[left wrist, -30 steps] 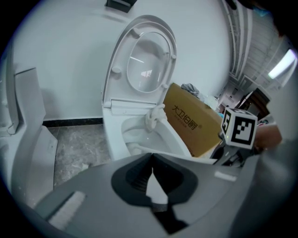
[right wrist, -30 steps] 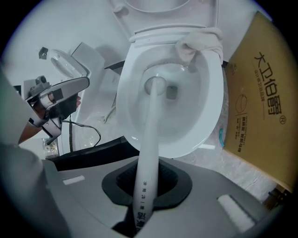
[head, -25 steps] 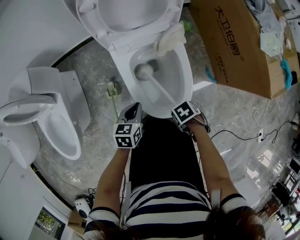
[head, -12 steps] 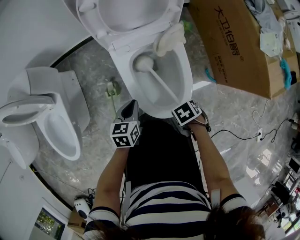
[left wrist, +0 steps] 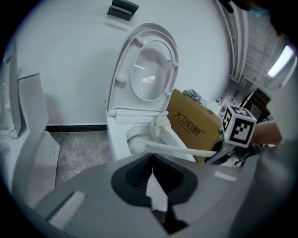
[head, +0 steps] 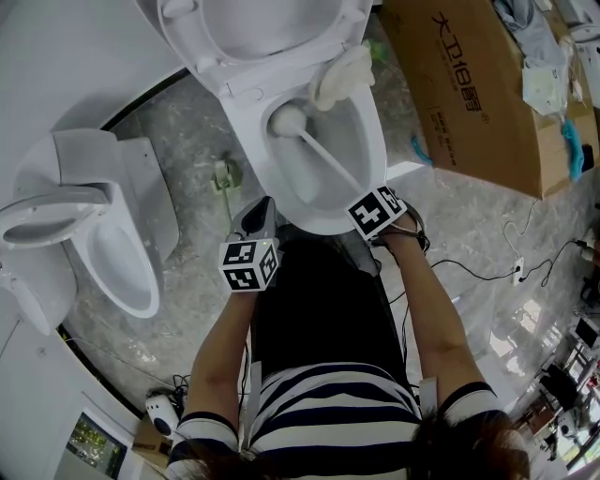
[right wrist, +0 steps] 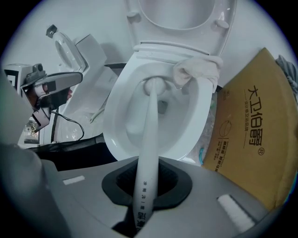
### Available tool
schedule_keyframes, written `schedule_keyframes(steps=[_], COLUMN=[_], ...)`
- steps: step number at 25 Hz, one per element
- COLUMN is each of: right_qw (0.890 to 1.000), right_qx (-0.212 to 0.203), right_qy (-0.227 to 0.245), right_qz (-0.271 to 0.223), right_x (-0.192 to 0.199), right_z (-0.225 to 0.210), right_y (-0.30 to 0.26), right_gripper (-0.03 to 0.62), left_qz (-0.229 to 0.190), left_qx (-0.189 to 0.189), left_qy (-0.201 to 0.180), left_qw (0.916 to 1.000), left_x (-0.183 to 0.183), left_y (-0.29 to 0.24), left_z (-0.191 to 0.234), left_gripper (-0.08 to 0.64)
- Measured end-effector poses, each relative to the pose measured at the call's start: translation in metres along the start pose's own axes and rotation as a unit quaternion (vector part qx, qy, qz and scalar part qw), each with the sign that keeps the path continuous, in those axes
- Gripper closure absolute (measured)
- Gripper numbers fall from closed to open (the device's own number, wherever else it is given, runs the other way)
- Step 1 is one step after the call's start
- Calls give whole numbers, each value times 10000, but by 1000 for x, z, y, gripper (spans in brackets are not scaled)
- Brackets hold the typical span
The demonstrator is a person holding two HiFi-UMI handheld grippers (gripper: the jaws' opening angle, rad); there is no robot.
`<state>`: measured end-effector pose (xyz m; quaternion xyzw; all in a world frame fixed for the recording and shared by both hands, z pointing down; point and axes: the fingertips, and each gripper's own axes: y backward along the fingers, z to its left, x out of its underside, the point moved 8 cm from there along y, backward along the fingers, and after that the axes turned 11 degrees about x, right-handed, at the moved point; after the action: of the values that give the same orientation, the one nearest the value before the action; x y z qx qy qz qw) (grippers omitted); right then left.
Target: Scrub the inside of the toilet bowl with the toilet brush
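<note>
The white toilet bowl stands open with its seat and lid raised. My right gripper sits at the bowl's near rim, shut on the toilet brush handle. The brush head presses against the bowl's back left wall, just under the rim, and shows as a round white brush head in the right gripper view. My left gripper hangs left of the bowl's front, shut with nothing in it, and its jaws point at the toilet.
A pale cloth lies over the bowl's back right rim. A large cardboard box stands close on the right. A second toilet is on the left. Cables trail over the marble floor, and a small green item lies beside the bowl.
The brush head has moved from the bowl's left middle up to the back wall under the rim. My right gripper followed, shifting up and right. The left gripper drifted slightly left.
</note>
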<state>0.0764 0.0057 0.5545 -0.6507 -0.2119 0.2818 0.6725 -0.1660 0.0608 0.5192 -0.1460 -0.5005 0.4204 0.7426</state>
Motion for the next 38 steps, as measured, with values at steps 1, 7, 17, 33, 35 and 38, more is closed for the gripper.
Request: schedule_keyframes(steps=[1, 7, 17, 33, 35, 38], right_qw=[10000, 9998, 9977, 9842, 9811, 9747], right_qx=[19, 192, 547, 1264, 1335, 1438], right_qy=[17, -36, -156, 543, 693, 976], right_qz=[0, 64, 377, 1111, 1221, 1403], right_x=[-1, -2, 8, 24, 25, 28], right_z=[-2, -15, -39, -63, -65, -68], right_y=[0, 0, 10, 34, 37, 40], right_gripper=[557, 557, 557, 557, 557, 558], left_qz=[1, 9, 68, 205, 213, 228], left_qx=[-3, 20, 194, 401, 399, 401], left_qy=[6, -22, -72, -129, -122, -125], left_qw=[10000, 10000, 9998, 9989, 9989, 9989], left_x=[0, -2, -1, 6, 6, 8], left_y=[0, -2, -10, -13, -12, -11], left_z=[1, 3, -12, -30, -30, -31], left_gripper=[560, 560, 560, 560, 560, 560])
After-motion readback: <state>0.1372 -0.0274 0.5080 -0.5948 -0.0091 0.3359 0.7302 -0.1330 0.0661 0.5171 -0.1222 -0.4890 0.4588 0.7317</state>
